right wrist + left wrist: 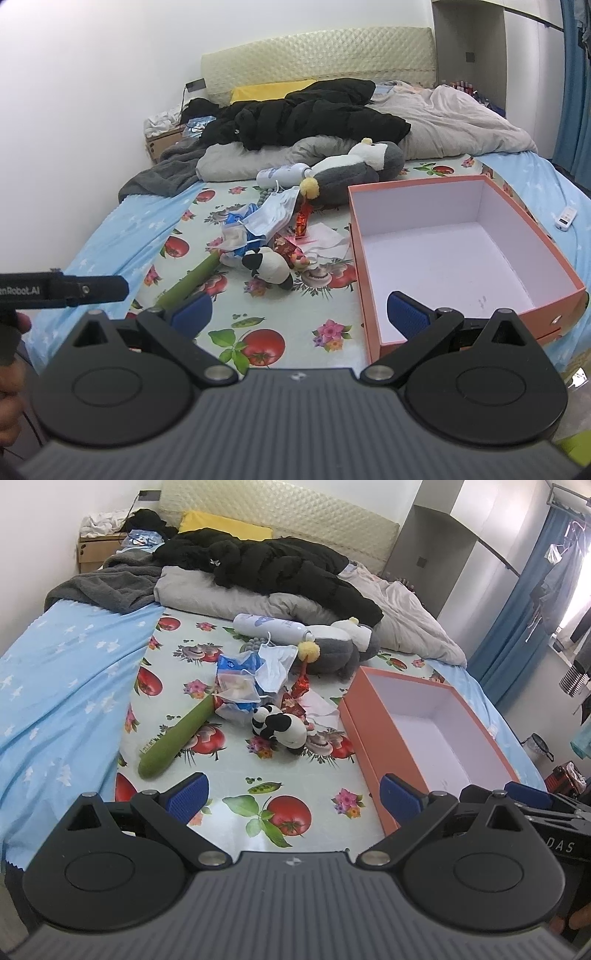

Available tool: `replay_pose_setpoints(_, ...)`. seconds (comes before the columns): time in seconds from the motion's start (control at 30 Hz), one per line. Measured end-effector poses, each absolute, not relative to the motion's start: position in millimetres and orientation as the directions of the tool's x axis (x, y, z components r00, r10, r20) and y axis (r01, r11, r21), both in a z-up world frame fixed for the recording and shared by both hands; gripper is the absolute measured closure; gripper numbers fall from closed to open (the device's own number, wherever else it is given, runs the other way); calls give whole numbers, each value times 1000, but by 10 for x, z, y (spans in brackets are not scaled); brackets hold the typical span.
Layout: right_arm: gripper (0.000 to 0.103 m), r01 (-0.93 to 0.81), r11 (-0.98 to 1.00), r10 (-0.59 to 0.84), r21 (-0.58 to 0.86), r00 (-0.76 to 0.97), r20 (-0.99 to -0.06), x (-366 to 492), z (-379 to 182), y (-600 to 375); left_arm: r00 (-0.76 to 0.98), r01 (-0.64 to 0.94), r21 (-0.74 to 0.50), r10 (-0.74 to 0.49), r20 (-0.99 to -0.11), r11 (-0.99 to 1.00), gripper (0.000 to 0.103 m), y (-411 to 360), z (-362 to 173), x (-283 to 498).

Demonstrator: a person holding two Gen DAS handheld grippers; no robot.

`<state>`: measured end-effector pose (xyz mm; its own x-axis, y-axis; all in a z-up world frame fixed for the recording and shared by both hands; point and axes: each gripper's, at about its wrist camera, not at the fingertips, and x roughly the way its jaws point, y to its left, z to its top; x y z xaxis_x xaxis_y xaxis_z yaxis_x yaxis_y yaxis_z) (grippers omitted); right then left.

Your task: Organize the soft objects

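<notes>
Each gripper wore a ribbed grey body, with black linkage arms on round discs and silver pivot screws. The fingers [188,797] carried blue textured pads. White lettering marked the left gripper [88,288] along its black side.

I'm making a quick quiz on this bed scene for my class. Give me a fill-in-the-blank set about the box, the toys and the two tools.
1. The orange box on the bed holds ____.
2. The small plush lying between the green cucumber and the box is a ____.
3. The left tool and the right tool both have their fingers ____.
4. The white bottle lies on its ____, next to the grey penguin plush.

Missing words: nothing; panda; open; side
</notes>
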<state>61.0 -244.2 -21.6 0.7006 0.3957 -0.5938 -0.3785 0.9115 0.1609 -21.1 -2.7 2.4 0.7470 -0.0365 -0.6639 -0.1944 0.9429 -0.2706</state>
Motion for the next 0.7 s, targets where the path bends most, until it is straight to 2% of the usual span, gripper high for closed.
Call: replay_pose_setpoints(0.7, 0, -370, 916, 384, 154, 700, -603, 606, -229, -2461, 746, -191, -269, -38, -665, 944, 2, -22, 24, -209)
